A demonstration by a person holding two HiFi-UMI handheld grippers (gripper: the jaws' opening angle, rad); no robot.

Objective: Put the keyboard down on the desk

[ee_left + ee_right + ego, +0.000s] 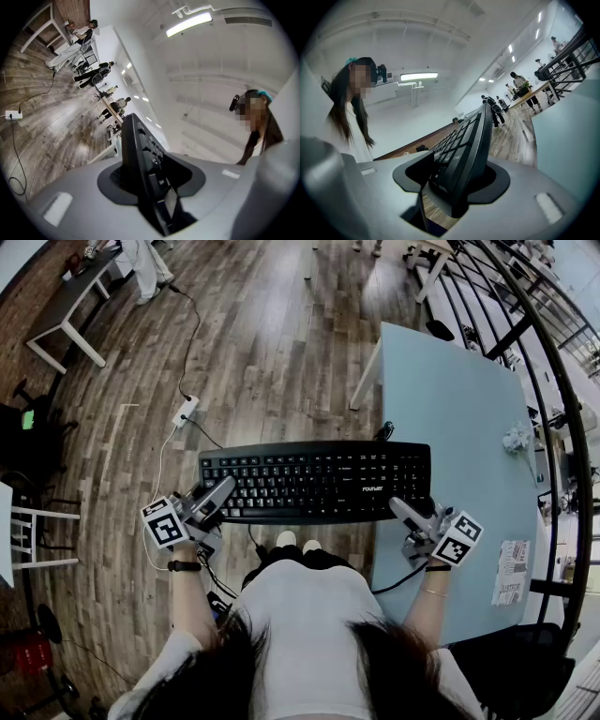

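Desk (450, 399) bears a printed slip (511, 573) (near end) and white clump (516, 439).

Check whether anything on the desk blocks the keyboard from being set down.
Nothing visible does. The keyboard, clamped at its ends by the left gripper and right gripper, partly overlaps the desk, whose middle is bare. A small white clump and a printed sheet lie toward its right edge.

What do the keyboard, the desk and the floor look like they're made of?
The keyboard looks like matte black moulded plastic, with white printed legends. The desk top seems pale blue laminate or painted board: smooth, even colour. The floor shows grey-brown planks with grain, so wood or wood-look vinyl; which, I can't tell.
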